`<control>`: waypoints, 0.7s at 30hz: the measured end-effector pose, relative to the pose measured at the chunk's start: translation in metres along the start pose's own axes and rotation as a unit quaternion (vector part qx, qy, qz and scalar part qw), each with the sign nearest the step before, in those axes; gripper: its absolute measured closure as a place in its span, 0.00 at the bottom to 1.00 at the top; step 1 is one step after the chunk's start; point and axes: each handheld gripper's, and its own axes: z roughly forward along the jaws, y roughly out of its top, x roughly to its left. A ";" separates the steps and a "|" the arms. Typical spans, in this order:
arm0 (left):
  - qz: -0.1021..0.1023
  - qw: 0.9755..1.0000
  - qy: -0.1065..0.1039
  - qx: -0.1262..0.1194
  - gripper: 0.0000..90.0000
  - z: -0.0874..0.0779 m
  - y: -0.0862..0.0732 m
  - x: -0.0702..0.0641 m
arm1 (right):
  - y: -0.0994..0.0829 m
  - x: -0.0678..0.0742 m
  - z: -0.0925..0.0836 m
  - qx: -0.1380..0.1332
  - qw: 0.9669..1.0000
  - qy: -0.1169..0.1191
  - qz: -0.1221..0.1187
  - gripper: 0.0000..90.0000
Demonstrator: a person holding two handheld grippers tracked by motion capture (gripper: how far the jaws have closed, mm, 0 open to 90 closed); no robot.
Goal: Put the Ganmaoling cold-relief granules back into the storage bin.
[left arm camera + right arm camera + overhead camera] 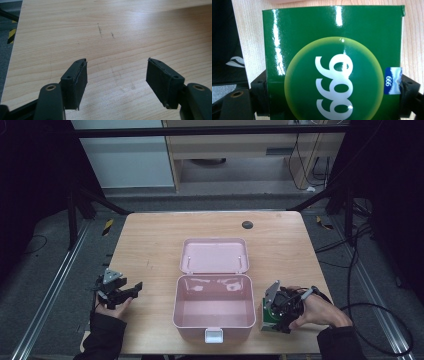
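- Right gripper (274,316): jaws pinched across the width of the green carton (332,62), one pad on each narrow side. It rests low on the tabletop (150,250), at the person's near right.
- Green carton: glossy printed cardboard with a yellow-green disc and white numerals, plus a small blue label (392,80) at the edge under one jaw. In the high view it shows as a green patch (269,318) just beside the right wall of the pink case (214,306), close to it; whether the two touch is hard to tell at that size.
- Handling, as judged: probably light, with thin walls that will dent under hard pressure. The shiny coating looks slippery, so a firm hold on the narrow sides, near the middle of its length, seems the safest place.
- Pink case: open and bare inside, lid (215,256) laid back flat, white latch (214,336) at the front. It stands to the left of the right gripper, a likely place for the carton.
- Left gripper (131,290): jaws spread wide with nothing between them, over bare wood well to the left of the case.
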 end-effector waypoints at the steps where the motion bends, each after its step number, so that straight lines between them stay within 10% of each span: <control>1: 0.000 1.000 0.000 0.000 0.36 0.000 0.000 0.000 | 0.000 0.000 -0.001 0.003 1.000 0.000 -0.001 0.18; 21: 0.002 1.000 0.000 0.000 0.36 -0.001 0.000 0.000 | -0.003 0.003 -0.047 -0.029 0.999 -0.018 0.018 0.18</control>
